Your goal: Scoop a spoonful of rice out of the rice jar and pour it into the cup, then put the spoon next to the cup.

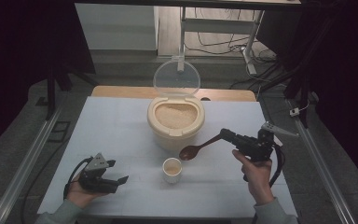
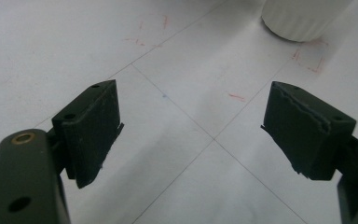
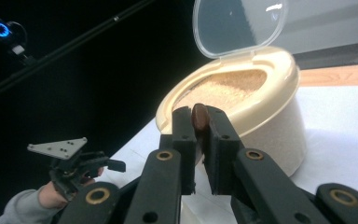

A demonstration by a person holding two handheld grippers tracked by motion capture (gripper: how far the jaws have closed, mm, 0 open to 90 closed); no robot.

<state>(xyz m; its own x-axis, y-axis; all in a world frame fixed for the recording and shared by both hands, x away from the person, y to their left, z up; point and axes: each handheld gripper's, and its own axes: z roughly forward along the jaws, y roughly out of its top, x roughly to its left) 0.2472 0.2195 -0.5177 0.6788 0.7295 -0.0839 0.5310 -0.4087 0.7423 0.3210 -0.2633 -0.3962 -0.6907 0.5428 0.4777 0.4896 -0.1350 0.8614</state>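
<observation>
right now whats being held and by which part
The right gripper is shut on the wooden spoon, clamped at the end of its handle. The left gripper holds nothing; its jaws stand open over the table.

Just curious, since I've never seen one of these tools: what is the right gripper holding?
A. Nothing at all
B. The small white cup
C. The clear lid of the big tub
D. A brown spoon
D: the right gripper is clamped on the handle of a brown spoon, whose bowl hangs above the small white cup, beside the cream tub of grain.
</observation>
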